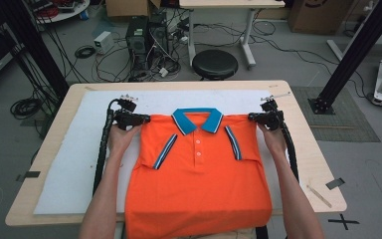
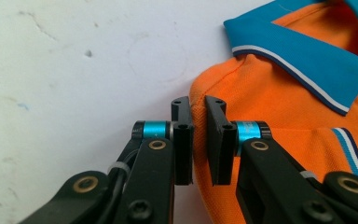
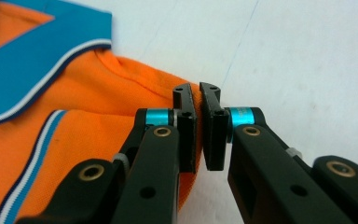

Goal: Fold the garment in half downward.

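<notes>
An orange polo shirt (image 1: 199,184) with a blue collar (image 1: 198,119) is lying face up on the white mat (image 1: 74,164) covering the counter (image 1: 308,164), its hem hanging over the near edge. The left tongs (image 1: 146,119) are pinching the shirt's left shoulder fold, while the right tongs (image 1: 251,117) are pinching the right shoulder fold.
</notes>
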